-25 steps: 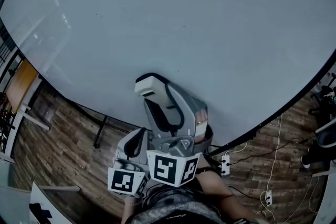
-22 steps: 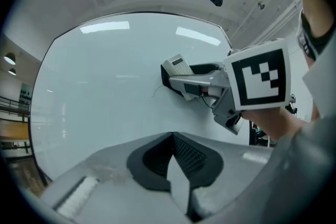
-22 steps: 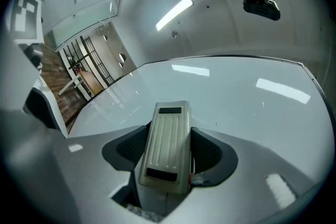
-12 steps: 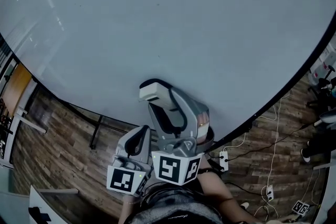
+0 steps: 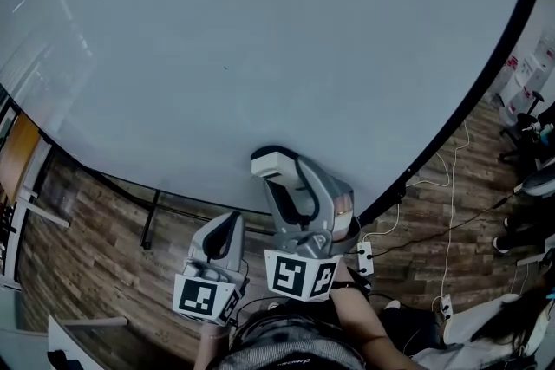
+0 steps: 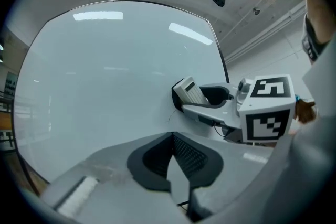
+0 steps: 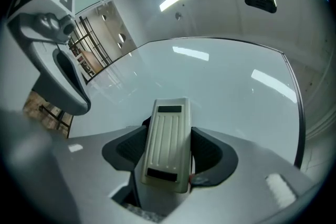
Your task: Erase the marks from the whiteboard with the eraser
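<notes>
1. Eraser (image 7: 167, 141): we are holding it in the right gripper (image 5: 293, 186). The jaws are clamping its two long sides. Its ribbed back is facing the gripper's camera, and its wiping face is pointing away at the whiteboard (image 5: 260, 39) straight ahead of the jaws.
2. We are carrying the left gripper (image 6: 172, 136) just below and to the left of the right one. Its jaws are closed together on nothing, and it is taking no part in the wiping.
3. In the left gripper view the eraser's far end is sitting right at the board's surface. We cannot tell whether it is pressing on the board or just off it.
4. A faint thin stroke (image 6: 169, 116) is showing just below that end. The rest of the board ahead is looking almost bare, so we are probably clearing the last traces.
5. To wipe well, we are aiming to lay the wiping face flat against the board instead of leading with one corner.
6. We are planning a slow pass down over the faint stroke, with even pressure and overlapping sweeps.
7. We are minding the grip, since a hard push could twist the eraser between the pads.
8. We are also watching the black frame edge (image 5: 451, 143) off to the right gripper's right, so the eraser is not catching on it.
</notes>
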